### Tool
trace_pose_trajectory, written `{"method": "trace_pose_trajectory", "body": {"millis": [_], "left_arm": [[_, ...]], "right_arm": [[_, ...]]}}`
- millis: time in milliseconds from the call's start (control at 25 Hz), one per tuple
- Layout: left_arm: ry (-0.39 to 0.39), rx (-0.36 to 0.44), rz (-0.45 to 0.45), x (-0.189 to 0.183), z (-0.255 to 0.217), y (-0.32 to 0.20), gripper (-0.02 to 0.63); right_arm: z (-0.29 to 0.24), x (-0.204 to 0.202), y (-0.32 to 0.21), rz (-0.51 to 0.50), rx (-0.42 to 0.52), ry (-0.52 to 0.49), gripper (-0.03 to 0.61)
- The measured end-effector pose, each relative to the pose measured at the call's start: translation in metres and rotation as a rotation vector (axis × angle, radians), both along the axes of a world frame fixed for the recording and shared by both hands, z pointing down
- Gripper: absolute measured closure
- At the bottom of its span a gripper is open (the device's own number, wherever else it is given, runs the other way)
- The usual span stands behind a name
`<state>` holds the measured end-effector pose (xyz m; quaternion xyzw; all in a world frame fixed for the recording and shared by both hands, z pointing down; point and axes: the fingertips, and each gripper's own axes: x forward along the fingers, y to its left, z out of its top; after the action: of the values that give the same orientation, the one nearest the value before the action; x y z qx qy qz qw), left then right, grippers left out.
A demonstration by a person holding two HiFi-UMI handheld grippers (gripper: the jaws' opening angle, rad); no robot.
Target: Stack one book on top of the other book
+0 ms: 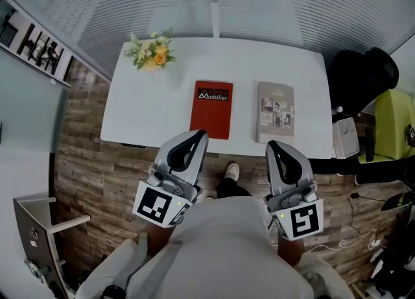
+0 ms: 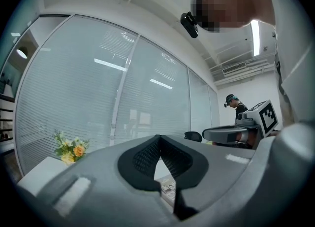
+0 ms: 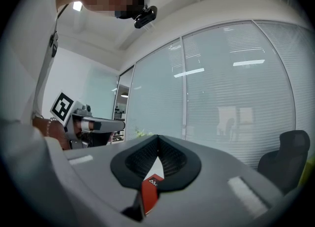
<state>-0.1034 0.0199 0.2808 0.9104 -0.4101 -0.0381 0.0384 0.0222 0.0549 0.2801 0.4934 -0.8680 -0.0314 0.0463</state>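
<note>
Two books lie side by side on the white table (image 1: 155, 113): a red book (image 1: 212, 109) at the middle and a grey-beige book (image 1: 275, 111) to its right. My left gripper (image 1: 199, 135) is shut and empty, held level just short of the table's near edge, below the red book. My right gripper (image 1: 272, 144) is also shut and empty, below the grey-beige book. In the left gripper view a strip of the grey-beige book (image 2: 167, 189) shows through the gap under the tips. In the right gripper view the red book (image 3: 150, 193) shows the same way.
A small bunch of yellow and white flowers (image 1: 151, 51) stands at the table's far left corner. A black office chair (image 1: 360, 74) sits at the right end. Glass walls with blinds run behind. A white shelf unit (image 1: 39, 239) stands at lower left on the wooden floor.
</note>
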Motion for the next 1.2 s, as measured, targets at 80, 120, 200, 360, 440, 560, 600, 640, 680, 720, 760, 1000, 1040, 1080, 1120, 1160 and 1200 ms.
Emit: {"method": "trace_pose_trajectory", "body": {"millis": [80, 120, 200, 360, 440, 560, 600, 640, 680, 720, 760, 1000, 1040, 1080, 1120, 1160, 1200], "left_arm": [[-0.001, 0.004, -0.001, 0.009, -0.001, -0.011, 0.609], [-0.004, 0.004, -0.001, 0.012, 0.000, -0.017, 0.609], [-0.013, 0.001, -0.003, 0.019, 0.001, -0.026, 0.609], [-0.016, -0.005, -0.014, 0.032, 0.001, -0.046, 0.609], [-0.019, -0.008, -0.021, 0.037, 0.003, -0.055, 0.609], [-0.024, -0.008, -0.024, 0.045, 0.006, -0.067, 0.609], [-0.022, -0.009, -0.025, 0.047, 0.007, -0.070, 0.609], [-0.021, -0.012, -0.026, 0.049, 0.008, -0.072, 0.609], [-0.020, -0.015, -0.027, 0.051, 0.010, -0.074, 0.609], [-0.021, -0.018, -0.028, 0.052, 0.011, -0.076, 0.609], [-0.024, -0.021, -0.029, 0.053, 0.013, -0.078, 0.609], [-0.036, -0.027, -0.035, 0.051, 0.019, -0.092, 0.609], [-0.036, -0.027, -0.036, 0.050, 0.020, -0.094, 0.609], [-0.036, -0.028, -0.036, 0.048, 0.021, -0.097, 0.609], [-0.037, -0.030, -0.036, 0.047, 0.022, -0.099, 0.609], [-0.038, -0.030, -0.036, 0.044, 0.022, -0.101, 0.609], [-0.038, -0.029, -0.036, 0.042, 0.022, -0.104, 0.609]], "right_arm": [[0.000, 0.008, -0.012, -0.003, 0.001, -0.003, 0.574], [0.000, 0.011, -0.018, -0.007, 0.002, -0.004, 0.574], [0.000, 0.016, -0.029, -0.016, 0.007, -0.003, 0.574], [-0.003, 0.027, -0.050, 0.001, -0.002, -0.018, 0.574], [0.000, 0.033, -0.060, 0.005, -0.010, -0.018, 0.574], [0.005, 0.043, -0.071, -0.013, -0.007, -0.002, 0.574], [0.006, 0.045, -0.074, -0.016, -0.007, -0.004, 0.574], [0.007, 0.047, -0.077, -0.017, -0.010, -0.009, 0.574], [0.009, 0.048, -0.079, -0.019, -0.014, -0.010, 0.574], [0.010, 0.049, -0.081, -0.022, -0.019, -0.010, 0.574], [0.012, 0.050, -0.083, -0.027, -0.023, -0.007, 0.574], [0.017, 0.045, -0.097, -0.030, -0.039, -0.025, 0.574], [0.017, 0.043, -0.100, -0.027, -0.047, -0.034, 0.574], [0.019, 0.040, -0.104, -0.027, -0.053, -0.036, 0.574], [0.022, 0.038, -0.107, -0.029, -0.059, -0.035, 0.574], [0.023, 0.035, -0.109, -0.031, -0.063, -0.031, 0.574], [0.024, 0.032, -0.111, -0.035, -0.061, -0.022, 0.574]]}}
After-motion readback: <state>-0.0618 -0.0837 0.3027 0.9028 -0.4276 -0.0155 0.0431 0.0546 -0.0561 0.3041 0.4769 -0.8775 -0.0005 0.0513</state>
